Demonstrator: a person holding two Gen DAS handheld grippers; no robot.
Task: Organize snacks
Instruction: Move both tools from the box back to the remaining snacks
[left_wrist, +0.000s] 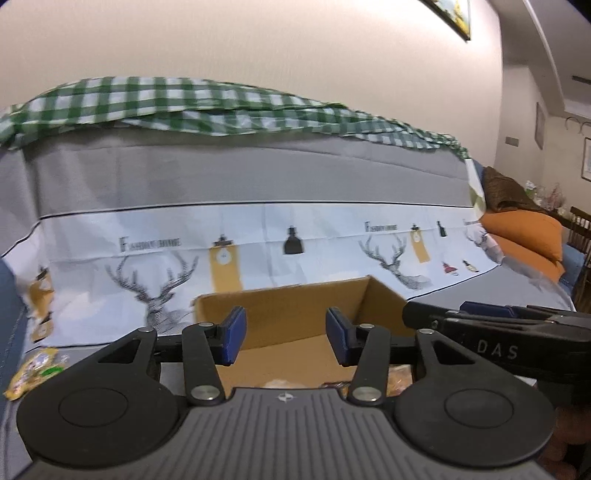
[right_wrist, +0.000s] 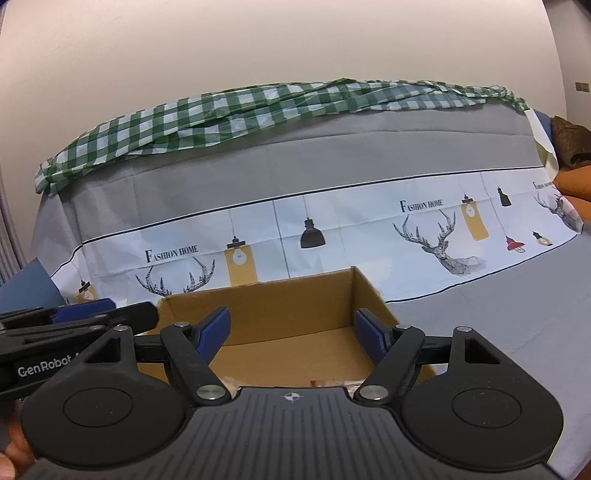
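Left gripper (left_wrist: 282, 336): blue-padded fingers (left_wrist: 234, 334) spread apart, nothing between them. Poised over the near end of an open cardboard box (left_wrist: 295, 302), whose floor shows in the gap between the fingers.

Right gripper (right_wrist: 293, 338): fingers (right_wrist: 214, 332) spread wider, also empty, over the same box (right_wrist: 258, 306). Each gripper appears side-on at the edge of the other's view; the two are just beside each other.

Snacks: wrapper edges (left_wrist: 397, 378) visible low in the box, mostly hidden by the left gripper's body; kind cannot be told. One yellow snack packet (left_wrist: 33, 371) lies outside the box, far left, on the grey cover; its print is blurred.

Writing: "DAS" on the right gripper's side; "GenRobot" on the left gripper's side; "FASHION HOME" (right_wrist: 171, 253) repeated on the printed cloth (right_wrist: 369, 225) with deer heads and lamps behind the box.

Beyond: green checked cloth (right_wrist: 236, 110) along the top, orange cushion (left_wrist: 524, 236) at right.
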